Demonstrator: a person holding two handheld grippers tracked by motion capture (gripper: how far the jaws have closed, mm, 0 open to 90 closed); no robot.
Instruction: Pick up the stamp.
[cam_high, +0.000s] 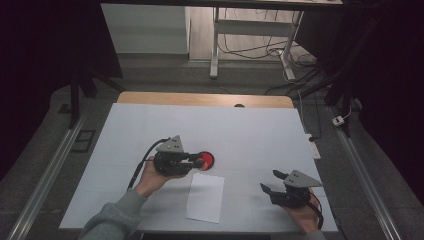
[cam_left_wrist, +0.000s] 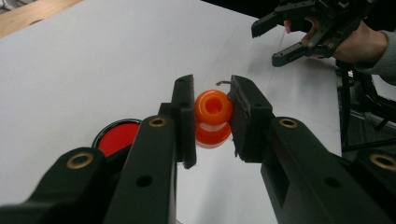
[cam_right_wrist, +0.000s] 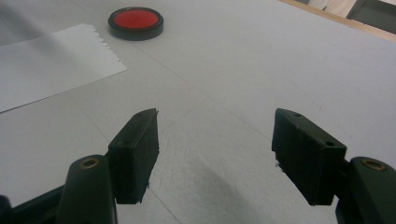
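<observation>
left gripper (cam_high: 199, 160): black body, grey three-cornered plate on top, black cable trailing back
right gripper (cam_high: 273, 181): black, same grey plate, thin cable at the wrist
jaws: flat black pads, brass-ringed screw holes on the arms
sleeve (cam_high: 116, 216): grey-green knit, ribbed cuff

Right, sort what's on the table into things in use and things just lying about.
In use:
- orange stamp-like piece, clamped in the left gripper
- red ink pad, close beside that gripper
- paper sheet, next to the pad

Lying about:
- right gripper, jaws open, holding nothing
</observation>
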